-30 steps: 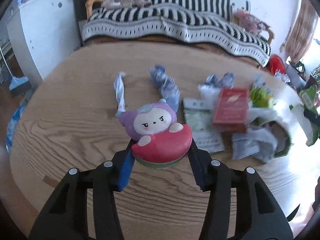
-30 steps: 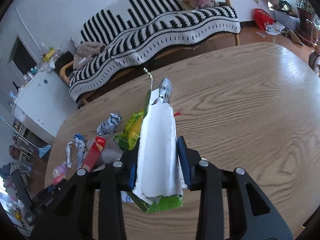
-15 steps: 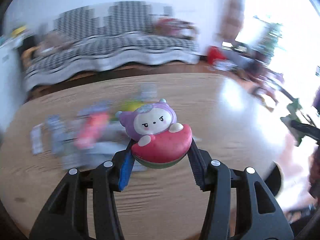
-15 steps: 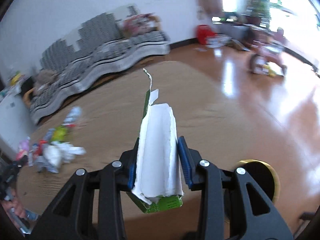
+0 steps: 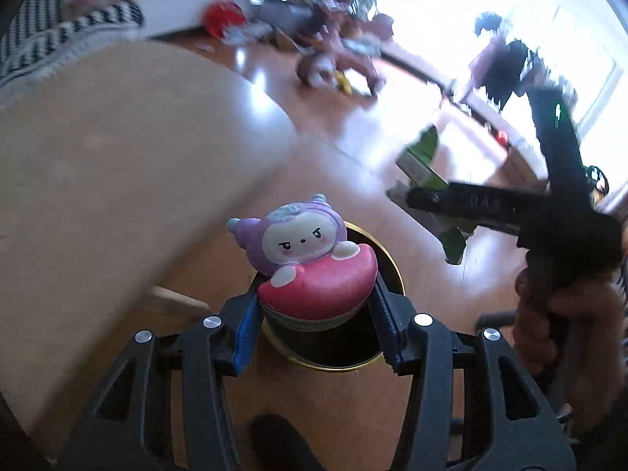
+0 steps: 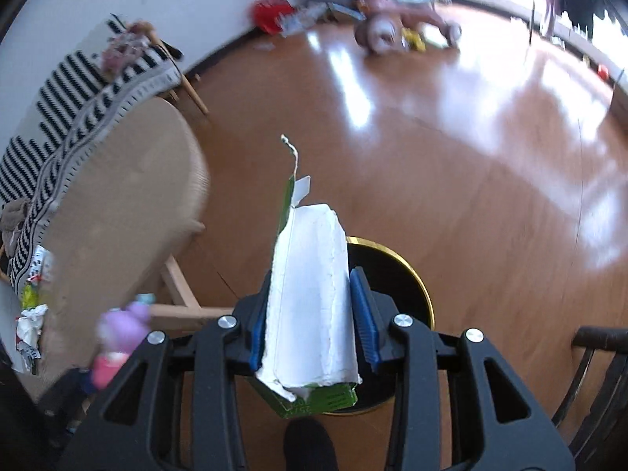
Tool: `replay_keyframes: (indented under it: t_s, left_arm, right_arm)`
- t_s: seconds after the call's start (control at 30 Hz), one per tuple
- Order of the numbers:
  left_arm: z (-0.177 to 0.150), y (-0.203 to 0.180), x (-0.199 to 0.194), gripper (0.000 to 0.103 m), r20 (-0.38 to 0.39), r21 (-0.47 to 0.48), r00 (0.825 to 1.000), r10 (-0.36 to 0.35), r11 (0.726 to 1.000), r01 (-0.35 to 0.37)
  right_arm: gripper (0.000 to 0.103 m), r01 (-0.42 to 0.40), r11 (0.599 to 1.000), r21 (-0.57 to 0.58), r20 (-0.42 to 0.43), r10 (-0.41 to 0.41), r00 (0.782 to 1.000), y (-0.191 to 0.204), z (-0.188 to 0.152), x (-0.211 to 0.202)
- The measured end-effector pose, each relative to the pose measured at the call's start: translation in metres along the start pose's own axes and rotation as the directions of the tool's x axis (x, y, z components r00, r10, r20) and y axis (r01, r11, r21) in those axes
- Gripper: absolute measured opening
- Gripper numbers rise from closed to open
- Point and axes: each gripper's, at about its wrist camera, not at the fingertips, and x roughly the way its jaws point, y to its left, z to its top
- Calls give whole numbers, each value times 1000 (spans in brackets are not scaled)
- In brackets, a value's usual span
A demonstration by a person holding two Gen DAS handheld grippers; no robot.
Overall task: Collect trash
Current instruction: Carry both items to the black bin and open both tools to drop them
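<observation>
the black round bin with a gold rim is mostly hidden in both wrist views, covered by whatever each gripper carries, and its inside reads only as dark. motion blur smears the round wooden table and the far room. the left gripper points down over the bin, its 2 blue-padded fingers clamped on the purple and pink squishy toy figure. the right gripper is tilted down over the same bin, its jaws pinching the torn green and white cardboard carton, which stands upright between them. leftover crumpled trash lies at the table's edge.
</observation>
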Motion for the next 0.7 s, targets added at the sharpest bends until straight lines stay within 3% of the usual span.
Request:
replay_keyframes:
  t_s: [0.1,0.2,0.3,0.43,0.47,0.5,0.53,0.57,0.7]
  left_arm:
    - [-3,-11,45,50,-61,-24,998,-36,999,34]
    - [-2,-11,80,50,-102,-19,995,-19,1000,17]
    - [5,-7,101,50,-125,-35,992,-17,999,12]
    - [1,-5,96,52,-128,-46,991,-43,998,37]
    - [2,-6,97,53,-126,-40,991,-43,998,38]
    - [4,-8,99,61,-125,-34,991,-47,999,43]
    - [2,-10,99,70,-122,-31,991,-48,999,45]
    - [0,-11,94,82,-111,-32,993,-44,999,40]
    - [-2,-10,79,86,-82,-42,995,-51,998,48]
  right_arm:
    - [38,-3,999,33,-92,6,996,-19,-7,27]
    - [38,-11,997,73,-153,22,988,-38,-8,48]
    - [39,-7,997,74,-175,20,984,-42,-9,53]
    - [40,-10,998,70,-172,22,985,-36,-6,51]
    - [44,-12,998,70,-169,24,985,-38,-6,50]
    - [50,-7,998,69,-168,18,986,-38,-7,48]
    - [68,0,998,68,-165,11,986,-37,-10,46]
    - [75,6,998,65,-155,4,988,-34,-9,45]
    - [75,8,997,72,-114,1,993,-21,1,37]
